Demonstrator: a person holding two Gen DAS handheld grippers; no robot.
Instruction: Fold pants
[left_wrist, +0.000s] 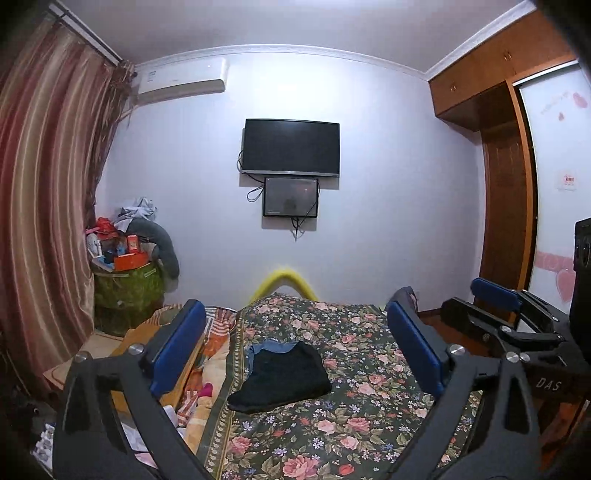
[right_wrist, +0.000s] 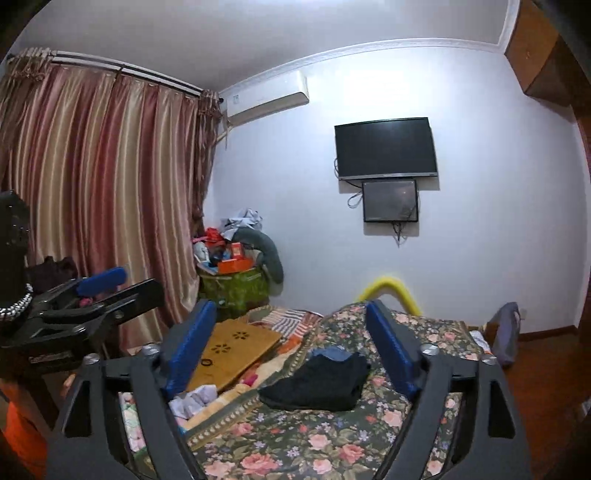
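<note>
Dark pants (left_wrist: 282, 378) lie folded in a compact bundle on the floral bed cover (left_wrist: 369, 406), with a bit of blue cloth (left_wrist: 271, 347) showing at the far edge. They also show in the right wrist view (right_wrist: 317, 382). My left gripper (left_wrist: 295, 343) is open and empty, held above the bed short of the pants. My right gripper (right_wrist: 291, 343) is open and empty, also held back from the pants. The right gripper shows in the left wrist view (left_wrist: 495, 295), and the left gripper shows in the right wrist view (right_wrist: 99, 280).
A brown board (right_wrist: 232, 350) and loose cloths lie on the bed's left side. A green bin (left_wrist: 125, 291) heaped with items stands in the corner by the curtain (left_wrist: 48, 192). A yellow bed rail (left_wrist: 284, 282), a wall TV (left_wrist: 290, 147) and a wardrobe (left_wrist: 506, 184) stand beyond.
</note>
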